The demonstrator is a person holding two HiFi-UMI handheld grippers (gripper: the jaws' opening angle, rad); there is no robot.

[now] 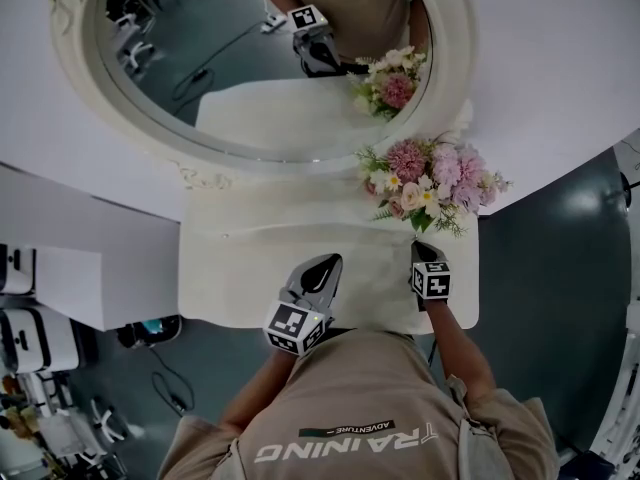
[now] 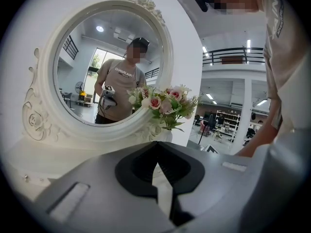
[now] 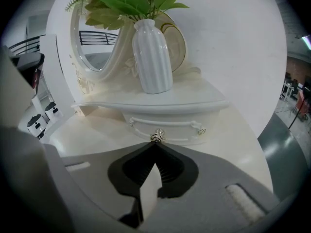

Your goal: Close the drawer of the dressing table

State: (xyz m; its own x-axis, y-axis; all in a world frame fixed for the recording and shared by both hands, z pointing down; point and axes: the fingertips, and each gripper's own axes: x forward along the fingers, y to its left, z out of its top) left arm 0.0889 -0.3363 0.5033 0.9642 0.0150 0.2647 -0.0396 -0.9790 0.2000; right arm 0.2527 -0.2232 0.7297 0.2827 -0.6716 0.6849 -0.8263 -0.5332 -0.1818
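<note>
On shelf [image 3: 194,101]: vase [image 3: 152,57] holds flowers [image 3: 126,1] | left gripper [image 2: 156,143] closed, empty | right gripper [image 3: 155,145] closed by drawer knob [image 3: 156,137]

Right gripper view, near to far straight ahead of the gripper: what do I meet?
Right gripper → drawer knob → drawer front → white vase → mirror.

White wall [image 1: 560,68], dark grey floor [image 1: 545,268], railed balcony [image 2: 233,56] under bright ceiling lights [image 2: 249,45].
</note>
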